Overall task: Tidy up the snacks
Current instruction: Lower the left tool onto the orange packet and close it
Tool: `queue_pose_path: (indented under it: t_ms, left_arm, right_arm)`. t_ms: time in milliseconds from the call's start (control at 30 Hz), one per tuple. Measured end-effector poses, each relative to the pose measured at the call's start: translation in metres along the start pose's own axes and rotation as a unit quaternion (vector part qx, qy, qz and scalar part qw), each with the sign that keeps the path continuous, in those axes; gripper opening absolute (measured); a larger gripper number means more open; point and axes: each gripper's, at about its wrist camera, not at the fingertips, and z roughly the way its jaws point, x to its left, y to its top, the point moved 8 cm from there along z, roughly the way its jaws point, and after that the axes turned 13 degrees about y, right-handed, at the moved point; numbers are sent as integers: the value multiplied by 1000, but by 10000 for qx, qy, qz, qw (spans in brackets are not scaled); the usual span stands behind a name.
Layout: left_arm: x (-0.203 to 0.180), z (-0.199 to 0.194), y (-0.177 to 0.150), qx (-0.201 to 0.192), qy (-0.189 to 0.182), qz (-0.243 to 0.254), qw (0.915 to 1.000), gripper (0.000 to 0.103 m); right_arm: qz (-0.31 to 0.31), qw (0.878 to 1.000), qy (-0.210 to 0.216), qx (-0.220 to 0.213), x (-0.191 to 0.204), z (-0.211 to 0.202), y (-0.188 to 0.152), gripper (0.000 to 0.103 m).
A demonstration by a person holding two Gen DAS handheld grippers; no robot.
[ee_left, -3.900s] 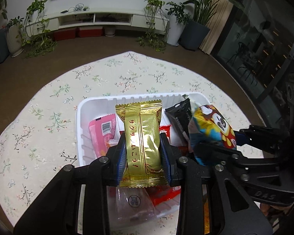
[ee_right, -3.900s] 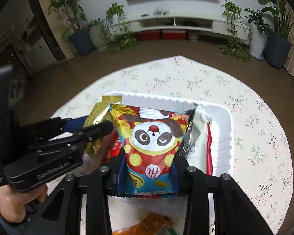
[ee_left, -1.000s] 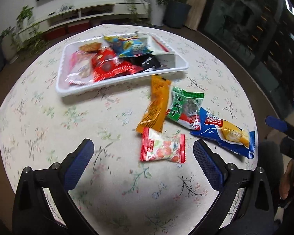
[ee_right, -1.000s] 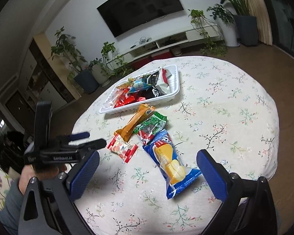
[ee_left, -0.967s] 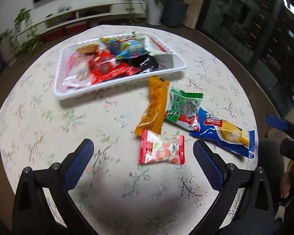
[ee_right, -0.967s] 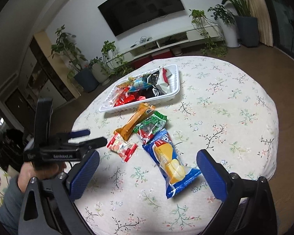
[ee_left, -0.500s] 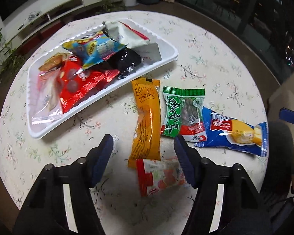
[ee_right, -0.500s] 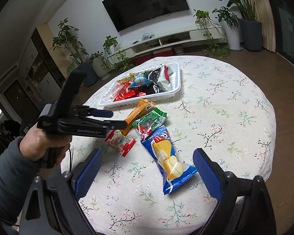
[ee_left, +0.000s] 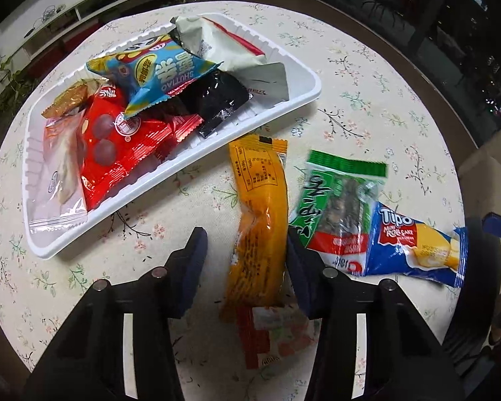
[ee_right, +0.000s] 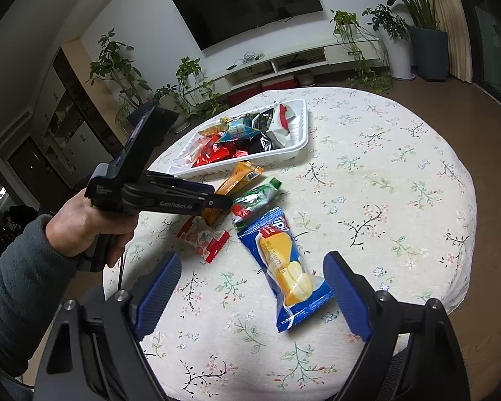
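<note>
The left gripper [ee_left: 247, 254] is being held with its jaws parted around the lower half of the orange packet [ee_left: 260, 224] in the middle of the left wrist view; one finger is lying just beside the packet's right edge, and the other is standing apart on its left, so nothing is being clamped. In the right wrist view the same gripper [ee_right: 222, 202] is being seen from the side, gripped by the left hand [ee_right: 83, 227] at centre left, its tips over the orange packet [ee_right: 232, 183].

The right gripper [ee_right: 250, 287] is being held wide apart at the bottom of its own view, framing the blue Tipo packet [ee_right: 284, 267] without touching it.

The white tray [ee_left: 304, 90] is being shown filled in the upper left of the left wrist view, a light-blue packet [ee_left: 157, 73] lying on top. The green packet [ee_left: 337, 207] is being overlapped at its lower right corner by the blue Tipo packet [ee_left: 414, 244], an overlap less clear from the right wrist. A red-and-white candy packet [ee_left: 277, 337] is being seen blurred at the bottom centre, under the orange packet's lower end. The flowered tablecloth [ee_right: 384, 180] and wall television [ee_right: 247, 3] are being shown whole only by the right wrist.
</note>
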Motion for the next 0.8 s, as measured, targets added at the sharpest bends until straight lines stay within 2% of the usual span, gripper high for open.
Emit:
queue_pose_path:
  t_ms: [167, 233, 267, 333, 567, 667, 800]
  left_arm:
    - [-3, 8, 10, 42, 74, 53, 10000, 44]
    - [-4, 9, 12, 39, 152, 99, 9998, 34]
    - [-5, 8, 13, 18, 219, 146, 9997, 23]
    - [-5, 8, 15, -18, 202, 119, 9997, 16]
    - [-4, 2, 6, -155, 36, -110, 9998, 12]
    - [5, -7, -5, -268, -100, -356, 9990, 12]
    - [24, -19, -17, -441, -259, -791, 9956, 12]
  right_arm:
    - [-4, 10000, 18, 50, 1, 2, -2, 88]
    - [1, 10000, 24, 66, 1, 2, -2, 86]
    - [5, 10000, 24, 70, 1, 2, -2, 86]
    - [5, 10000, 25, 68, 1, 1, -2, 85]
    - [-53, 9999, -3, 150, 2, 3, 0, 83]
    - [-181, 9996, -46, 214, 5, 4, 6, 82]
    - [-206, 9984, -141, 512, 4, 16, 16, 82]
